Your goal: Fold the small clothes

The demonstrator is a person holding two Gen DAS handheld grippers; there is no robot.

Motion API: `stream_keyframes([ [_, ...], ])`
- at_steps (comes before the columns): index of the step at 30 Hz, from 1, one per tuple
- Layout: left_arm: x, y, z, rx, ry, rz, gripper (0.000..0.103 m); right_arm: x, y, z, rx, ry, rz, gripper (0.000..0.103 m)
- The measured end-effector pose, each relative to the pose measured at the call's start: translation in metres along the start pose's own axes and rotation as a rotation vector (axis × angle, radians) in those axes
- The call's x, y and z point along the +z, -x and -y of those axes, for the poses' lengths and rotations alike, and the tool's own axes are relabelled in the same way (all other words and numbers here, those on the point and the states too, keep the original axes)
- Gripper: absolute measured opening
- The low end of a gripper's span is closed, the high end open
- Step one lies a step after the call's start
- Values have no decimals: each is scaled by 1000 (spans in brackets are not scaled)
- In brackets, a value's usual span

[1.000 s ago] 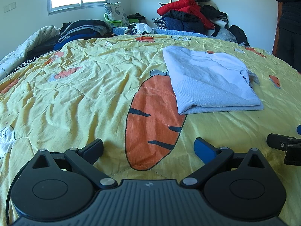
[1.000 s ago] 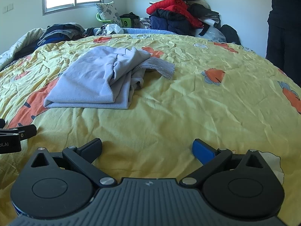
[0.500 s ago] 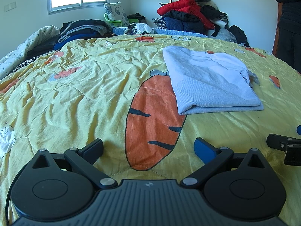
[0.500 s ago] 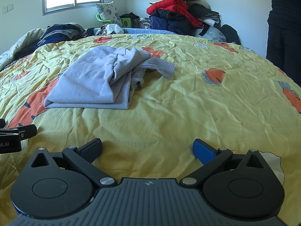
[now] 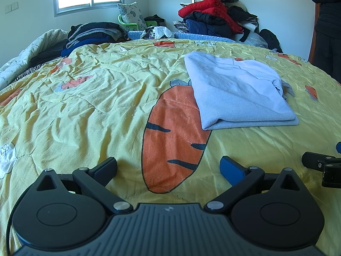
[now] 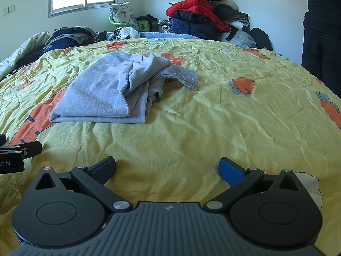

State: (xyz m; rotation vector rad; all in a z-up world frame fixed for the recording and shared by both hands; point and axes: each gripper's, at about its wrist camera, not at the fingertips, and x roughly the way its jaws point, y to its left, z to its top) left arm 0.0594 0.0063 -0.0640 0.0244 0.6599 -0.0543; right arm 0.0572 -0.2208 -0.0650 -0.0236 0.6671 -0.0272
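Folded blue garment (image 5: 238, 93) lies lengthwise away from the grippers, beside the carrot print (image 5: 172, 140); left gripper (image 5: 168, 167) and right gripper (image 6: 167, 166) gape, empty.

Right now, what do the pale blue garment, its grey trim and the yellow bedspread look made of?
Pale blue garment: fine rib knit, matte, probably cotton jersey; faint vertical ribbing shows along the folded edge.
Grey trim: looks like lace or openwork knit; patterned, scalloped edge.
Yellow bedspread: thin quilted woven fabric, printed carrots, slight sheen on creases; cotton or polyester, can't tell which.
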Motion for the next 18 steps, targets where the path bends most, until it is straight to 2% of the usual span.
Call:
stream_keyframes([
  [18,1,-1,0,1,-1,0,103,0,0,0,0,0,0,103],
])
